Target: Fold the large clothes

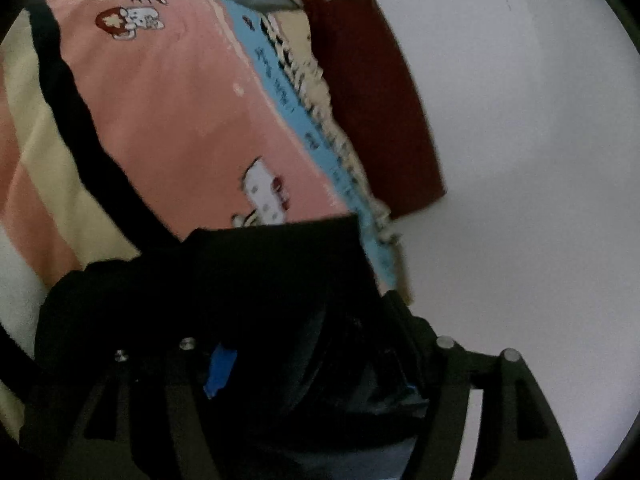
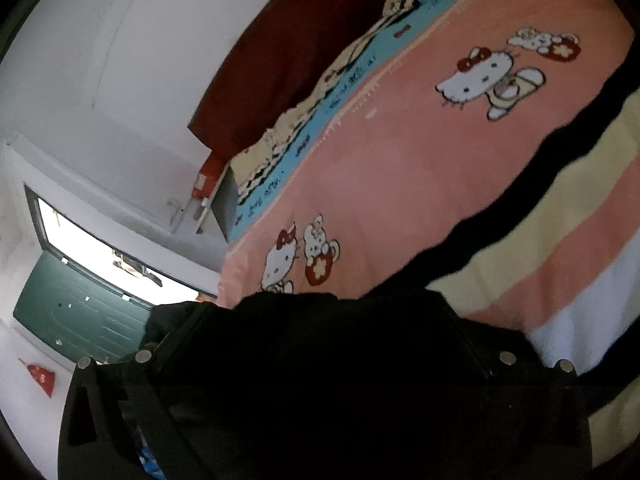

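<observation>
Black, soft cloth: the dark garment [image 2: 340,380] is bunched right in front of both cameras, heaped on the pink cartoon-print blanket [image 2: 400,180] covering the bed. My right gripper [image 2: 320,360] has its jaws spread wide; cloth lies between them, not pinched as far as I can tell. My left gripper [image 1: 312,352] is partly open, garment [image 1: 260,280] draped across it too. Looks limp, light, floppy; best taken at a hem or corner, edges hard to make out.

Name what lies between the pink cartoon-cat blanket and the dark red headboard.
A blue printed sheet strip and a cream frilled edge, clearest in the right wrist view.
</observation>
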The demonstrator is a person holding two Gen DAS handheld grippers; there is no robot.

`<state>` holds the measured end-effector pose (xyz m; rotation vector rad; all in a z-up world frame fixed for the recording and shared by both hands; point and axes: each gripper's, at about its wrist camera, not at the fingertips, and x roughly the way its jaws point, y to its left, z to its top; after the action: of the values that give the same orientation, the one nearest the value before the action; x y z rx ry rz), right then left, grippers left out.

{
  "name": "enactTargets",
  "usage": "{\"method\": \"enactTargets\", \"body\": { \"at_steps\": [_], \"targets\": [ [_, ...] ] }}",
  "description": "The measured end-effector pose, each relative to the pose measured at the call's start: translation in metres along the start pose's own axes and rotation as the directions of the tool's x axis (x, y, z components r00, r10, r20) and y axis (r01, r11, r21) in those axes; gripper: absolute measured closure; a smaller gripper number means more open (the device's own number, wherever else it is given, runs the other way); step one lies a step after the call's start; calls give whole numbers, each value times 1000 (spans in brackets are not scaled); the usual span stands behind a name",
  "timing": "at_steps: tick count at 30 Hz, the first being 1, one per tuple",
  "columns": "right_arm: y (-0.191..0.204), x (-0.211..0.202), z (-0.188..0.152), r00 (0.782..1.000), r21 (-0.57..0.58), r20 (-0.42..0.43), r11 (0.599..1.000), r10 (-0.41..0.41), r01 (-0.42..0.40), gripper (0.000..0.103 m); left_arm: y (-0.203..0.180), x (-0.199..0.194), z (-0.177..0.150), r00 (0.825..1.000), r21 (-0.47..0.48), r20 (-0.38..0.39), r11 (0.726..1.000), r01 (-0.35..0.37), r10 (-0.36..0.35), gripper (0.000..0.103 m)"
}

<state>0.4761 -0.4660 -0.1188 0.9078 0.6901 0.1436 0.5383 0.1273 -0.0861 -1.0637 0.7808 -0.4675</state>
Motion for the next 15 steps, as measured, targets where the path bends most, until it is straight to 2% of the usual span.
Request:
{"method": "enactTargets", "body": {
  "at_steps": [3,8,12,15],
  "targets": [
    [2,-16,8,999,1,36,1000,9,-9,1,-15,-23,10,999,28,50,1000,-12,11,37],
    [27,-51,12,995,-89,102,996,-18,27,0,-49,-62,12,986,143,133,982,-124,105,37],
    [64,-61,0,994,-228,95,970,-61,81,0,-79,-54,-6,968,286,102,925,-249,229,37],
    [97,-44,-21,990,-358,53,923,-128,139,0,-94,-29,-29,954,391,54,873,-291,294,37]
  ]
}}
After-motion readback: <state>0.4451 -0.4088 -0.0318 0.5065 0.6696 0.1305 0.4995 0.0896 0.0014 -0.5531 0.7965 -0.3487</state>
